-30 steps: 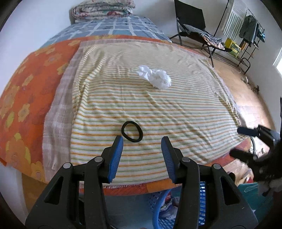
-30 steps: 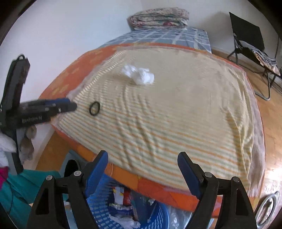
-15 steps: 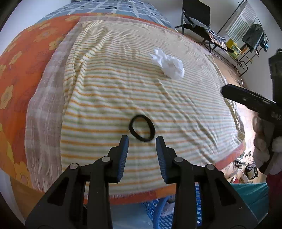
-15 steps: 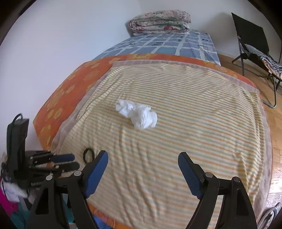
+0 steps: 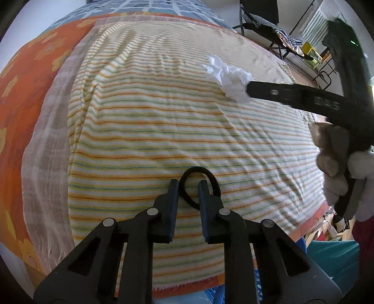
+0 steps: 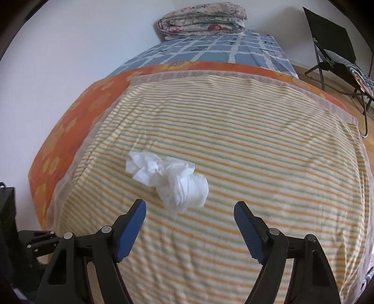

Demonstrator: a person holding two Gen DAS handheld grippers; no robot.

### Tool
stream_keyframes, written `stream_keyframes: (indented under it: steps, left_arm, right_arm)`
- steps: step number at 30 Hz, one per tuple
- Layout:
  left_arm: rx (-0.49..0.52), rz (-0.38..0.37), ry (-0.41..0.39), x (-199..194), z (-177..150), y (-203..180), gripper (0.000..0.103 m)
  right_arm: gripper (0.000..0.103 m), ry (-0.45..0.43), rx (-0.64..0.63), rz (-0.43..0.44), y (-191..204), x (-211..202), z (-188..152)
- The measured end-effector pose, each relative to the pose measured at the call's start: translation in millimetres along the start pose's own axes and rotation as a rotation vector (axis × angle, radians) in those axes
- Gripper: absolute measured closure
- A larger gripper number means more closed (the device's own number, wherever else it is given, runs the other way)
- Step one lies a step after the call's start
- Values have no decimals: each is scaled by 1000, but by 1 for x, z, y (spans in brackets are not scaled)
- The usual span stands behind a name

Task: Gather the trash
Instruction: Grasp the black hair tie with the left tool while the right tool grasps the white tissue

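A black hair tie (image 5: 208, 175) lies on the striped blanket (image 5: 163, 117) near the bed's front edge. My left gripper (image 5: 188, 187) is down at it, jaws narrowed but still apart, one side of the ring between them. A crumpled white tissue (image 6: 170, 180) lies mid-bed; it also shows in the left wrist view (image 5: 230, 77). My right gripper (image 6: 189, 211) is wide open just short of the tissue, not touching it. It shows in the left wrist view as a black arm (image 5: 303, 100).
An orange flowered sheet (image 6: 70, 126) and a blue checked sheet (image 6: 222, 49) cover the rest of the bed, with a folded quilt (image 6: 201, 19) at the head. A blue basket (image 5: 215, 294) stands below the bed's front edge. A black folding chair (image 6: 334, 46) stands at the right.
My left gripper has dropped onto the hair tie and narrowed its jaws around one side of it. My right gripper has moved forward over the bed up to the tissue, still open.
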State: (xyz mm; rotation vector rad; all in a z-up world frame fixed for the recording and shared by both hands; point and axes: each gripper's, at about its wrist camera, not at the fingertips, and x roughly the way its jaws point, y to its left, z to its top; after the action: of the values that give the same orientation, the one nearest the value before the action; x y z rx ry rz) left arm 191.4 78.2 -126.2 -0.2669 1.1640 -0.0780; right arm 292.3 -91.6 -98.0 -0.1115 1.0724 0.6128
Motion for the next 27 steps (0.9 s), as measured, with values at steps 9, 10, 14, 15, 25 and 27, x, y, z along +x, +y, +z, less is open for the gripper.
stream_keyframes:
  steps: [9,10,14,15,25,27]
  left_arm:
    - [23,28,-18,3,4,1,100]
    - [26,31,-21,3,5,0,100]
    - [19,38,-29,2,6,-1,101]
    - [19,41,-31,2,7,-1,101]
    - [29,59,-75,-14,7,-3,101]
    - [31,58,-90,-20,7,-6,101]
  right_arm:
    - [41,30,49,-18,1,33,9]
    - [44,33,50,-11,2,35,9]
    - [72,34,26,25,10,30,8]
    - [74,29,11,14,12,27,7]
    - [78,-19,-31,12,17,-9,-2]
    - [78,-30,-35,7,17,-18,-5]
